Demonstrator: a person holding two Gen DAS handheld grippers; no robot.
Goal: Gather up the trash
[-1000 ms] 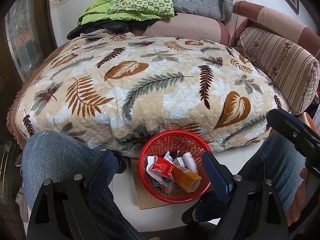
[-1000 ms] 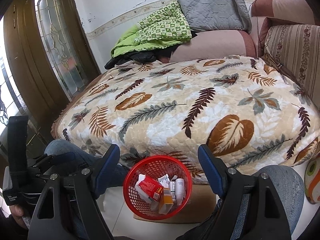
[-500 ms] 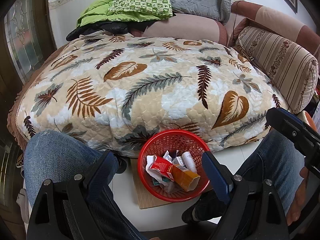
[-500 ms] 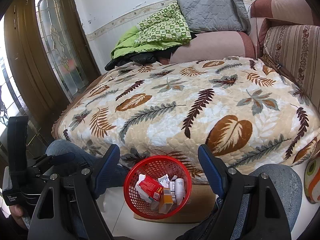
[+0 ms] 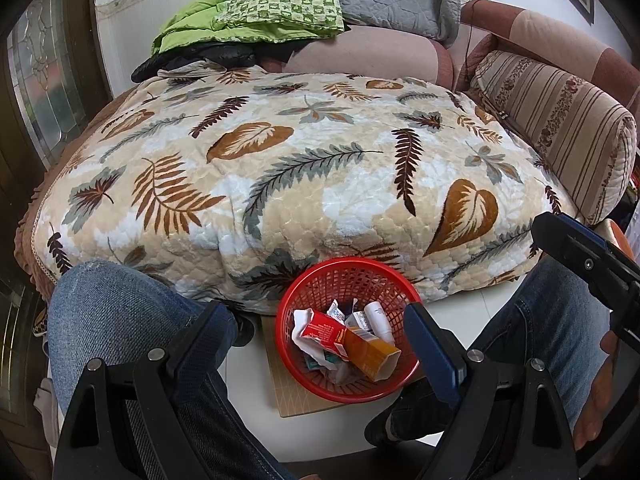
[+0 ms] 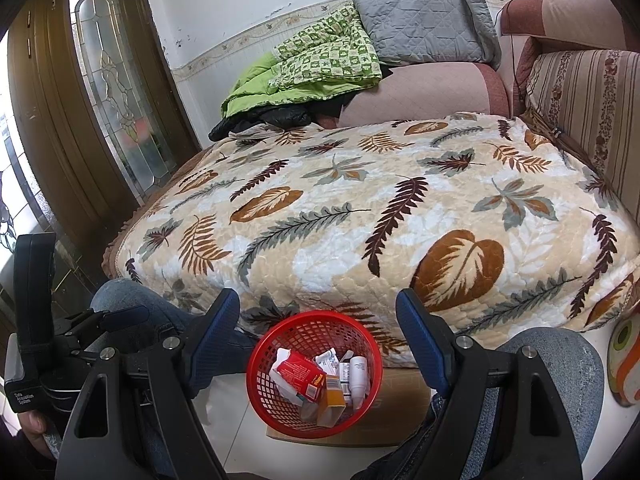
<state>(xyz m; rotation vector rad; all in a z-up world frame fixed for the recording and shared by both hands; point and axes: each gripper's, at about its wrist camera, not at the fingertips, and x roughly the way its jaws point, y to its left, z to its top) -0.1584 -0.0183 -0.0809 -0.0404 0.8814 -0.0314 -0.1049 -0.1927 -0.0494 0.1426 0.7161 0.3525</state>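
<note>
Step in hand: the collecting is appearing finished or nearly so; the person is sitting facing the bed, both claws hanging over the floor, neither one working on anything.
Left claw [image 5: 316, 344]: its jaws are standing wide apart and are gripping nothing; in its own view the basket is showing between the two blue pads, below them and untouched.
Right claw [image 6: 318, 330]: its jaws are likewise standing well apart and are carrying nothing; the basket is sitting below and between its pads.
Basket [image 5: 288, 354]: the red mesh basket is resting upright on a flat piece of cardboard [image 5: 288, 394] on the white floor, between the person's knees and just beside the hanging edge of the leaf-print blanket [image 5: 280, 168].
Trash: a red carton [image 5: 326, 332], an orange box [image 5: 370, 354], a small white bottle [image 5: 378, 316] and crumpled wrappers are all lying inside the basket.
Blanket top: no loose litter is showing on it in either view.
Far end: folded green bedding [image 6: 312, 68] and a grey cushion [image 6: 424, 28] are lying well apart from the basket; these are not reading as trash.
Next move, as judged: a check of the floor and the bed edges for stray pieces; if none are turning up, one claw is needing to close on the basket rim to lift it away.
Risk, as judged: the mesh rim is thin and the load is loose, so a tilted lift is likely to be spilling the boxes.
</note>
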